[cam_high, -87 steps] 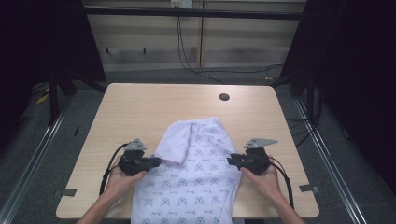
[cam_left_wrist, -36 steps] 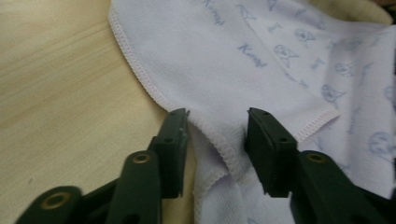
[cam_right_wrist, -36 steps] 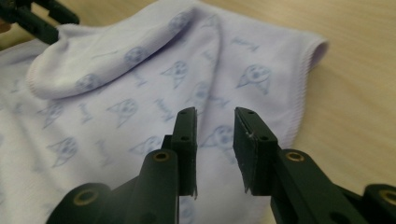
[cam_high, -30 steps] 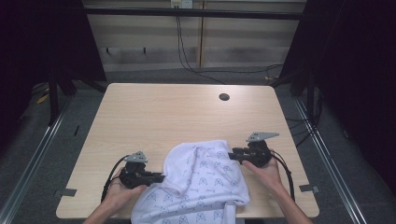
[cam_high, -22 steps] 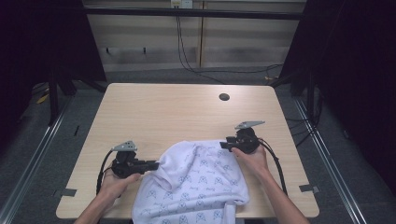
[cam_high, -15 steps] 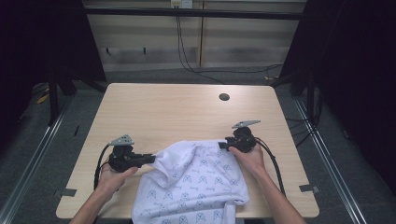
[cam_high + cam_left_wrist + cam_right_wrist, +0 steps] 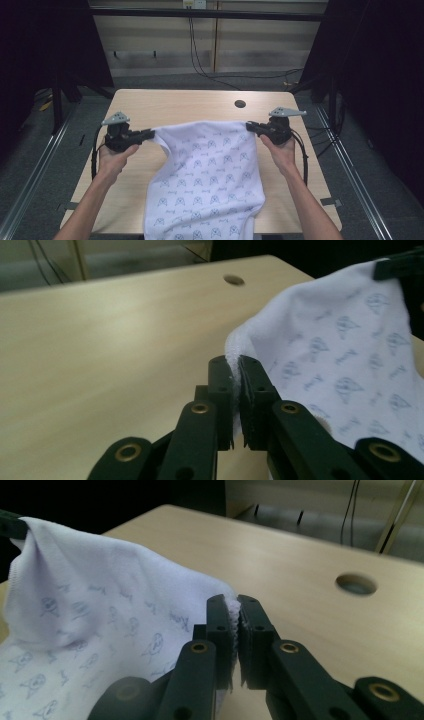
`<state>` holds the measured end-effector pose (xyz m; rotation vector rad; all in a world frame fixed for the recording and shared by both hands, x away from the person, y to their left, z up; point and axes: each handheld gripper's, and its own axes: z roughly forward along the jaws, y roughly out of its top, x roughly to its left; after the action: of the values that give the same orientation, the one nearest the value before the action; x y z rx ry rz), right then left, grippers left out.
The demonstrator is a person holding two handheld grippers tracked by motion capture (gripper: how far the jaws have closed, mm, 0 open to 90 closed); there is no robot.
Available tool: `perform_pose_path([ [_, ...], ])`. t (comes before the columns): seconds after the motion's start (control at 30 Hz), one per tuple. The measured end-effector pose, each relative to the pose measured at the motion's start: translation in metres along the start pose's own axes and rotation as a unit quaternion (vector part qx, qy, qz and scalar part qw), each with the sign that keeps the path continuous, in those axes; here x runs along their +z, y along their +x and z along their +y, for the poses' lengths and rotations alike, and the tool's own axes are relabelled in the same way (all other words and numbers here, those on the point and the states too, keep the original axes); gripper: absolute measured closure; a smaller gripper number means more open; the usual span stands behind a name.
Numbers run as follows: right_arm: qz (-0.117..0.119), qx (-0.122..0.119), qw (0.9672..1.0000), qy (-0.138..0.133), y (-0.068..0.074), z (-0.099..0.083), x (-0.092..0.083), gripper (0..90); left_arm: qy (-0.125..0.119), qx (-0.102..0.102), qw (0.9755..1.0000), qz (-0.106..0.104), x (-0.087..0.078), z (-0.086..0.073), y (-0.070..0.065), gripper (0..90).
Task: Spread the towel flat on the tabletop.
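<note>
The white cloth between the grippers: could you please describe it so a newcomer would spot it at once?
On the wooden table, look between the left gripper and right gripper. The white cloth stretches between them, draping off the near edge; its small blue printed motifs distinguish it.

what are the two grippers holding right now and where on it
Both hold the white patterned cloth. The left gripper pinches one upper corner of it, the right gripper the other, with the top edge stretched between them above the table.

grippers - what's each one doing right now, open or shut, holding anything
Left gripper: shut on one top corner of the white printed cloth.
Right gripper: its jaws have just been closing; shut on the cloth's other top corner.
</note>
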<state>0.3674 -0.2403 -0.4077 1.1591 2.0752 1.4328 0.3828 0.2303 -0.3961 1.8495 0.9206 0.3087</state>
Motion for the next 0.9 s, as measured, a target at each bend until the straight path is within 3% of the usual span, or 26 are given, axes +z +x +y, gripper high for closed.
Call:
perform_pose_path([
  [0.07,-0.007,-0.007,0.9997,-0.022,0.000,0.009,-0.008,82.5,0.003,-0.003,0.9995,0.031,0.005,0.011,0.006,80.6],
  [0.1,-0.005,-0.009,0.9997,-0.024,0.000,0.009,-0.009,79.6,0.005,-0.011,0.9989,0.046,0.007,0.015,0.009,73.5],
  [0.17,-0.007,-0.010,0.9999,-0.009,0.000,0.004,-0.011,71.0,-0.007,-0.025,0.9987,0.043,0.008,0.016,0.015,74.0],
  [0.23,0.010,-0.012,0.9999,-0.001,0.001,-0.005,-0.014,69.5,-0.002,-0.019,0.9987,0.047,0.007,0.014,0.015,72.5],
  [0.3,0.029,-0.008,0.9995,0.007,0.000,-0.017,-0.017,71.3,0.011,-0.018,0.9993,0.030,0.008,0.005,0.012,72.5],
  [0.37,0.025,-0.006,0.9992,0.032,0.001,-0.032,-0.018,69.7,0.038,-0.012,0.9992,-0.004,0.016,-0.010,0.001,72.8],
  [0.4,0.025,-0.006,0.9992,0.032,0.001,-0.032,-0.018,69.7,0.038,-0.012,0.9992,-0.004,0.016,-0.010,0.001,73.0],
  [0.43,0.027,-0.001,0.9988,0.039,0.001,-0.037,-0.018,68.3,0.055,0.003,0.9984,-0.014,0.020,-0.016,-0.005,73.0],
  [0.47,0.025,0.000,0.9978,0.061,0.002,-0.046,-0.017,67.4,0.077,0.014,0.9962,-0.038,0.028,-0.034,-0.019,73.4],
  [0.5,0.025,0.000,0.9978,0.061,0.002,-0.046,-0.017,67.4,0.077,0.014,0.9962,-0.038,0.028,-0.034,-0.019,73.5],
  [0.53,0.029,0.001,0.9970,0.072,0.003,-0.051,-0.017,67.1,0.093,0.019,0.9945,-0.045,0.032,-0.044,-0.025,73.5],
  [0.57,0.034,0.004,0.9955,0.088,0.006,-0.061,-0.017,66.6,0.122,0.017,0.9909,-0.055,0.040,-0.066,-0.034,73.6],
  [0.6,0.041,0.007,0.9941,0.100,0.007,-0.066,-0.017,66.3,0.122,0.017,0.9909,-0.055,0.040,-0.066,-0.034,73.5],
  [0.67,0.037,0.004,0.9930,0.112,0.009,-0.071,-0.018,66.0,0.152,0.026,0.9865,-0.056,0.043,-0.088,-0.040,73.8],
  [0.7,0.045,0.010,0.9904,0.131,0.014,-0.080,-0.022,64.7,0.169,0.030,0.9832,-0.062,0.043,-0.102,-0.042,76.0],
  [0.73,0.045,0.010,0.9904,0.131,0.014,-0.080,-0.022,64.7,0.169,0.030,0.9832,-0.062,0.043,-0.102,-0.042,76.2],
  [0.77,0.057,0.017,0.9889,0.136,0.019,-0.090,-0.031,62.4,0.158,0.032,0.9850,-0.063,0.039,-0.108,-0.043,76.7],
  [0.8,0.057,0.017,0.9889,0.136,0.019,-0.090,-0.031,62.4,0.163,0.023,0.9840,-0.069,0.037,-0.109,-0.042,76.7],
  [0.9,0.050,0.020,0.9869,0.152,0.026,-0.102,-0.040,59.3,0.161,0.032,0.9852,-0.050,0.030,-0.112,-0.042,79.7],
])
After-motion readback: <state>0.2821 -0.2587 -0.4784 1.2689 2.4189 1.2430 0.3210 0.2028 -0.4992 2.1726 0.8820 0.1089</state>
